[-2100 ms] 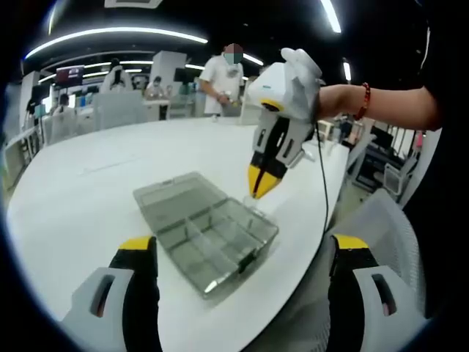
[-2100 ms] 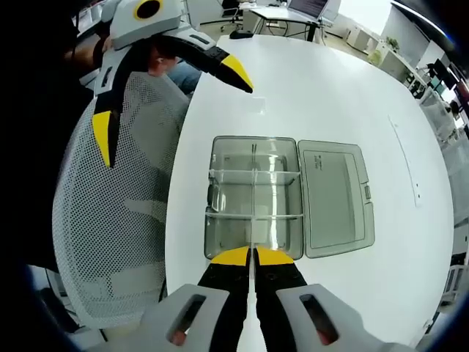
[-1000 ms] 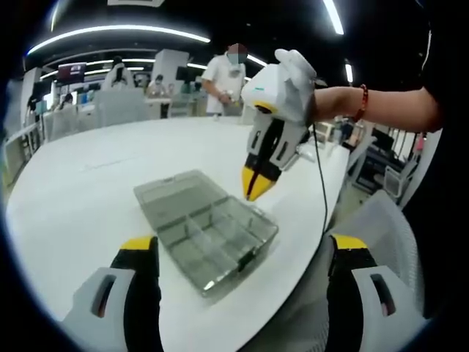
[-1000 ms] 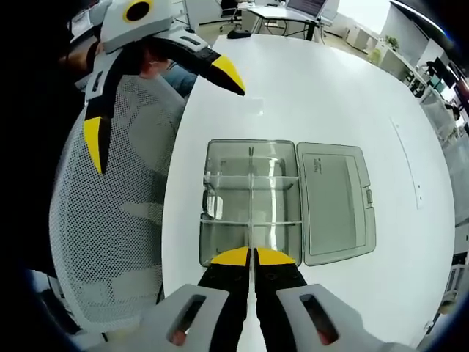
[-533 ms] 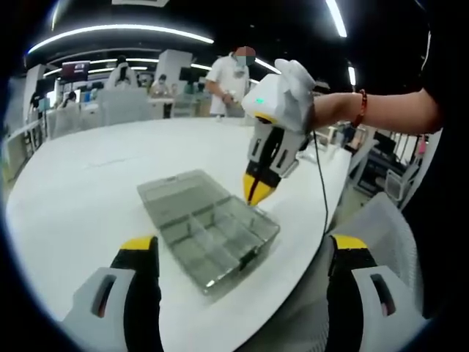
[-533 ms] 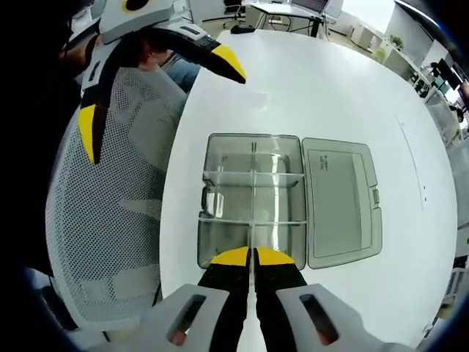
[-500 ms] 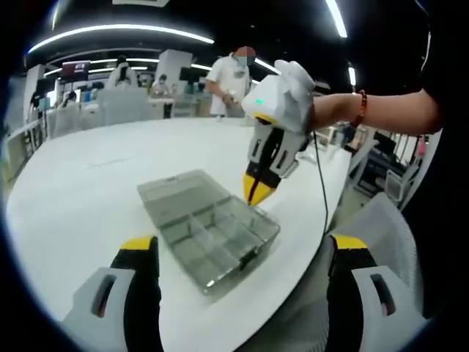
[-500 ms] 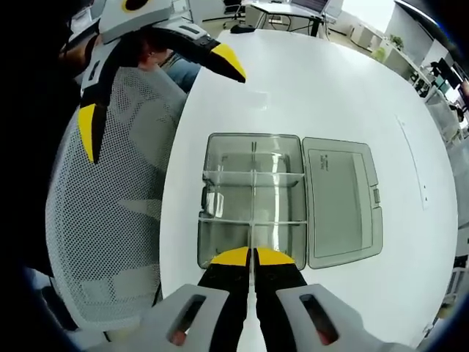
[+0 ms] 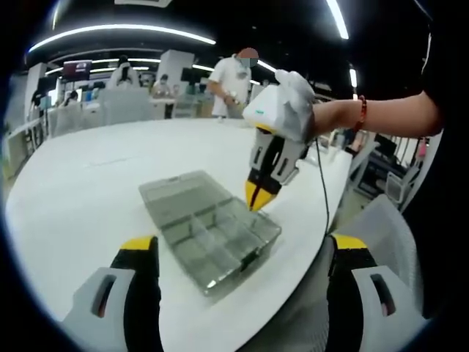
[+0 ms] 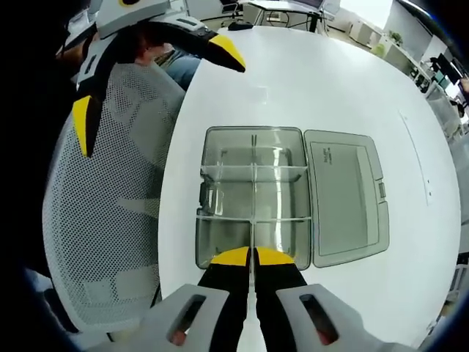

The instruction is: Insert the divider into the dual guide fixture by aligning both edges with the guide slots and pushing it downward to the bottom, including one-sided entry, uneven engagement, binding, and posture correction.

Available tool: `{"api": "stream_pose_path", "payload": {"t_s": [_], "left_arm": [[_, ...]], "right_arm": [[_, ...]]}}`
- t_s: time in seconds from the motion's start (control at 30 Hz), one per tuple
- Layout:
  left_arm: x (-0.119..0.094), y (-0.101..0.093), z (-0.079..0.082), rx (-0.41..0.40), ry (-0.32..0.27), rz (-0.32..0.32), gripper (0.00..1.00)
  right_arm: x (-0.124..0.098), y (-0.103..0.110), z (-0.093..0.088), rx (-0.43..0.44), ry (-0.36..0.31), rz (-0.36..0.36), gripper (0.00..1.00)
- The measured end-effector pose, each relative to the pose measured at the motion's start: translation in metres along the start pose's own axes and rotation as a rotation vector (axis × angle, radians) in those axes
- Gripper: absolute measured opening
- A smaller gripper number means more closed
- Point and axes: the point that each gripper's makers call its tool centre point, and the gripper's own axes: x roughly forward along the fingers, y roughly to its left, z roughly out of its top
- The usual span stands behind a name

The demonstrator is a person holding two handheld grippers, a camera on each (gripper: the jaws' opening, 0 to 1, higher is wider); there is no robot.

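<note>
- In the left gripper view, your left gripper (image 9: 242, 253) has its jaws spread wide, nothing between them; their roots are cut off at the bottom edge.
- Ahead of those jaws, between them and a little up, the clear box (image 9: 209, 229) lies open on the white table (image 9: 95, 183), lid flat on the far side.
- Your right gripper (image 9: 259, 198) comes in from the right, jaws pressed together, tips at the box's far right edge. The divider is too thin and clear to make out there.
- People and desks in the background are blurred.
- In the right gripper view, your right gripper (image 10: 253, 256) has its jaws nearly together, with a thin clear divider (image 10: 253, 238) edge-on running straight ahead from the slit; whether they pinch it, I cannot tell.
- The box (image 10: 253, 198) lies just beyond the tips, its lid (image 10: 348, 194) open to the right.
- Your left gripper (image 10: 150, 81) hangs wide open at upper left, over a mesh chair back (image 10: 110, 213).
</note>
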Motion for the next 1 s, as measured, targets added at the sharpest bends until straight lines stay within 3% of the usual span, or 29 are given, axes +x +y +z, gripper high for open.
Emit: {"api": "stream_pose_path", "payload": {"t_s": [1.0], "left_arm": [[0.001, -0.001, -0.001, 0.002, 0.008, -0.001, 0.94]], "right_arm": [[0.017, -0.001, -0.005, 0.036, 0.013, -0.016, 0.0]]}}
